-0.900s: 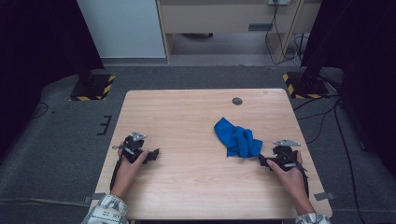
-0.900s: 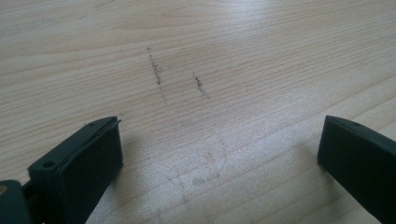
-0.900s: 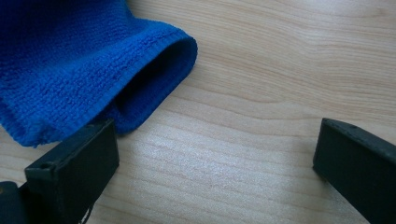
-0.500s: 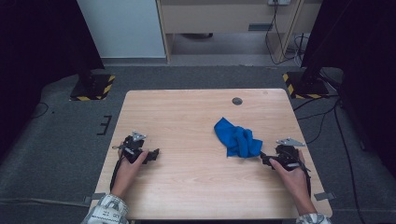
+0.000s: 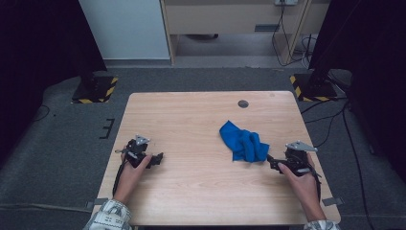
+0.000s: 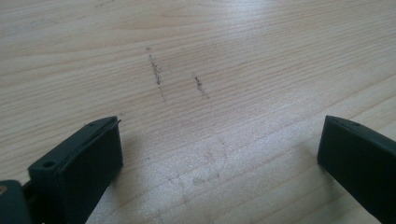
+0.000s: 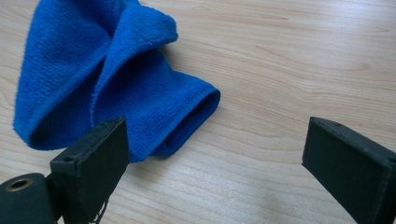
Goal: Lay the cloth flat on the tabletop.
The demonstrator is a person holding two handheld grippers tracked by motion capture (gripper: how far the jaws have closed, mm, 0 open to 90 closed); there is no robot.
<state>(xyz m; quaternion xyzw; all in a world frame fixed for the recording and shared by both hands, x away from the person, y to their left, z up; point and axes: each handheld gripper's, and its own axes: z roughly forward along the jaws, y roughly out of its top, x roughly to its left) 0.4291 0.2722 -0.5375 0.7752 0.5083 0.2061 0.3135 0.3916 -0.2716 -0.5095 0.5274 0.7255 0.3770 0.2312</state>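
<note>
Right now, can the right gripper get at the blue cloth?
Probably yes. The right gripper sits just beside the crumpled blue cloth, jaws open, with bare wooden table around it and nothing between them.

Fuzzy terry cloth point(image 7: 116, 79) on matt wood-grain table point(image 7: 289, 60)

Table point(image 5: 191, 120): centre of the high view, on the floor.
Cloth point(image 5: 243, 143): on the table, right of centre.
Right gripper point(image 5: 274, 163): lower right, just beside the cloth's lower right edge.
Left gripper point(image 5: 155, 158): lower left, on the table, well apart from the cloth.
Round hole point(image 5: 243, 103): upper right of the tabletop, behind the cloth.
</note>
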